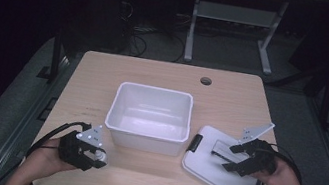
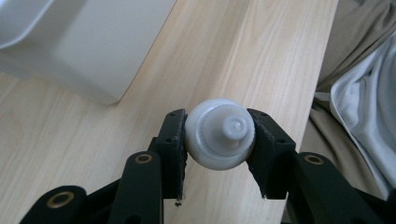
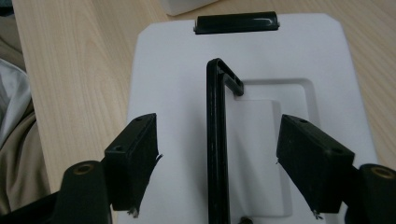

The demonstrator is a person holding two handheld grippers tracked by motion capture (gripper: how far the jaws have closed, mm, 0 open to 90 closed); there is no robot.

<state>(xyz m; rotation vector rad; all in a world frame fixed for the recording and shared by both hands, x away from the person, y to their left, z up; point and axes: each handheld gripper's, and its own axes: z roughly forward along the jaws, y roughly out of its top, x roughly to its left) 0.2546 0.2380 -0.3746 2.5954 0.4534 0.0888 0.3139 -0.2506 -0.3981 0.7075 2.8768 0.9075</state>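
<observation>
**Left gripper clamps a white knob; right gripper stands wide over the lid's handle**

Your left gripper [image 1: 100,155] sits at the near left of the light wooden table [image 1: 233,91], just in front of the near left corner of the white rectangular plastic tub [image 1: 150,118]. Its jaws are clenched on a small round white plastic knob with a ribbed rim and a raised stub at its centre [image 2: 219,134]. In the left gripper view the two black pads press on opposite sides of the knob, and the knob hangs clear above the table's wood grain, with the tub's outer wall at the upper left of that view.

Your right gripper [image 1: 234,158] is over the flat white plastic lid [image 1: 209,173], which lies on the table just to the right of the tub, turned slightly askew. Its jaws are released and stand well apart. In the right gripper view the thin black folding handle [image 3: 216,140] of the lid stands upright between the two pads, with a clear gap on each side, so neither pad touches it. The handle rises from a shallow rectangular recess in the lid's top. A black clip [image 3: 236,22] sits at the lid's far edge in that view, on the side nearest the tub.

The tub stands upright in the middle of the table, open at the top. Your hands hold both grippers from the near edge, and a black cable trails from each one.
</observation>
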